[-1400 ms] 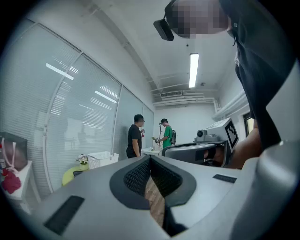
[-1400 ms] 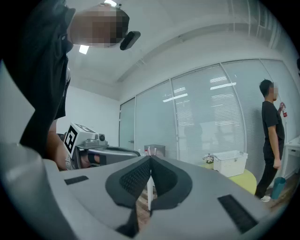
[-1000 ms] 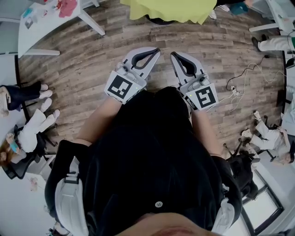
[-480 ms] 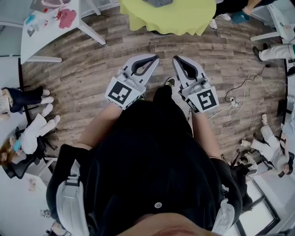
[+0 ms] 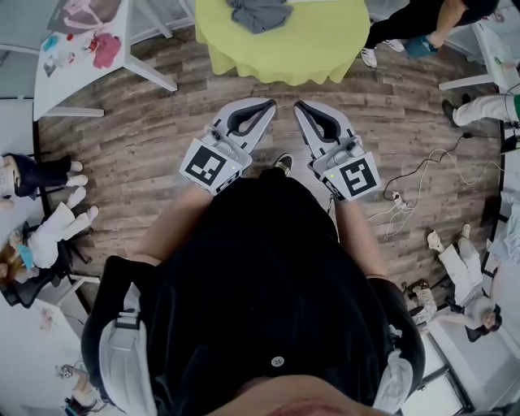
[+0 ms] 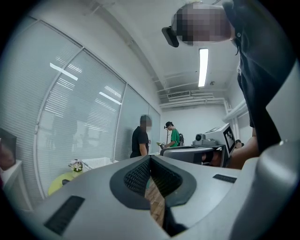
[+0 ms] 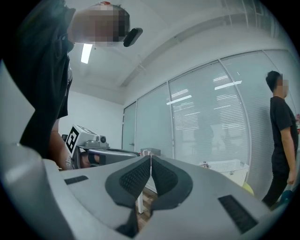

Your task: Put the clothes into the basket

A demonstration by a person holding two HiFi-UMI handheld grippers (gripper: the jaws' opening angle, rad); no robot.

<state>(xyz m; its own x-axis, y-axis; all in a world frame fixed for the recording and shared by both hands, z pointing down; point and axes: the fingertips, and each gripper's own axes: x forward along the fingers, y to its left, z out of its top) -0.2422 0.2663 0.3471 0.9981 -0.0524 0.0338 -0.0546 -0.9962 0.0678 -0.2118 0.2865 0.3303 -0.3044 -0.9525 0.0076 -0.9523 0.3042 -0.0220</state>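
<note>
Wood-plank floor [image 5: 138, 154], round yellow-draped table [image 5: 325, 41] bearing crumpled grey clothes [image 5: 258, 12]; left gripper [image 5: 270, 103] and right gripper [image 5: 299, 106] closed, empty

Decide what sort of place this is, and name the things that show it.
Probably an office or lab workroom: glass partition walls with blinds, ceiling strip lighting, and a wood-plank floor with a white table and trailing cables.

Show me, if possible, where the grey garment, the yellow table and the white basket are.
grey garment [image 5: 258, 15]: head view, middle of the crumpled cloth.
yellow table [image 5: 325, 41]: head view, bare part of its top.
white basket [image 7: 225, 168]: right gripper view, its slotted side wall.
</note>
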